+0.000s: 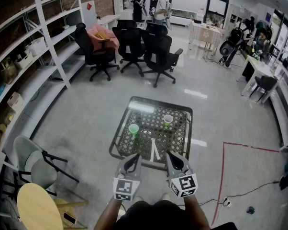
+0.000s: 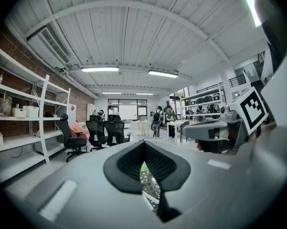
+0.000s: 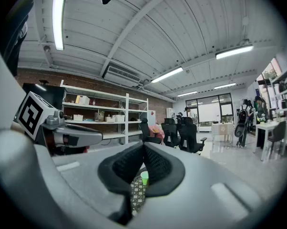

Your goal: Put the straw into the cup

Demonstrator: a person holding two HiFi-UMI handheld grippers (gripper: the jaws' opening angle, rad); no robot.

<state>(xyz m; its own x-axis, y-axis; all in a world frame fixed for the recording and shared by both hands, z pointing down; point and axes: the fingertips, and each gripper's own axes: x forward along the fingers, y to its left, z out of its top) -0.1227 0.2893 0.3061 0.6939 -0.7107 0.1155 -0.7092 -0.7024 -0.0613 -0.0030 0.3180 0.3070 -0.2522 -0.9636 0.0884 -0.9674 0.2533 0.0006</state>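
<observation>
I hold the left claw [image 1: 134, 158] and right claw [image 1: 171, 156] side by side at the near edge of the mesh surface [image 1: 190, 128], each pinched fully together on nothing. The pale straw [image 1: 155, 151] lies flat just beyond, between them. Farther off stand a green cup [image 1: 133, 129], left, and a pale cup [image 1: 168, 120], right.

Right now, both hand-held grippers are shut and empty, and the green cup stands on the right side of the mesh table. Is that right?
Not quite: the head view shows the green cup on the left side of the mesh table; the cup on the right is a paler one. The left hand-held gripper and the right hand-held gripper are indeed shut and empty.
</observation>
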